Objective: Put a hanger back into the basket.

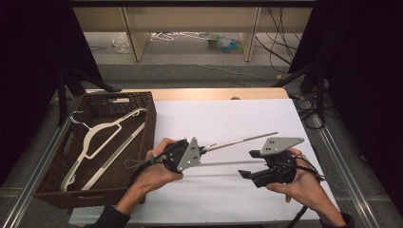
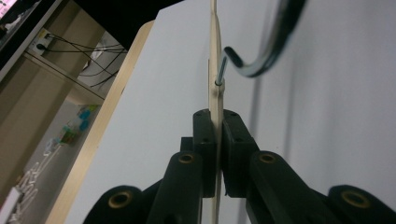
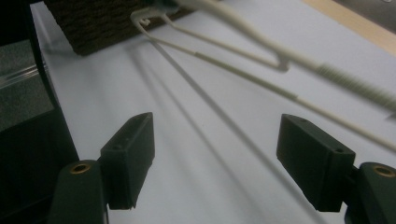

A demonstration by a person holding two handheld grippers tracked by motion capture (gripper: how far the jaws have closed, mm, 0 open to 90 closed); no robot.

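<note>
Here, a cream hanger (image 2: 215,70) is up in the air over the white table (image 1: 228,118), and the left gripper (image 2: 216,140) squeezes it tight between its jaws. The right gripper (image 3: 217,163) is near it with jaws wide apart, holding nothing. Another hanger (image 1: 102,142) lies in the brown basket (image 1: 147,102) at the left.

Two clothes hangers in all: one white hanger (image 1: 102,142) lying in the basket at the left, and one pale hanger (image 1: 237,140) held above the counter (image 1: 228,118). There is one brown wicker basket (image 1: 142,102). Two handheld grippers: the left gripper (image 1: 205,149) and the right gripper (image 1: 249,164).
</note>
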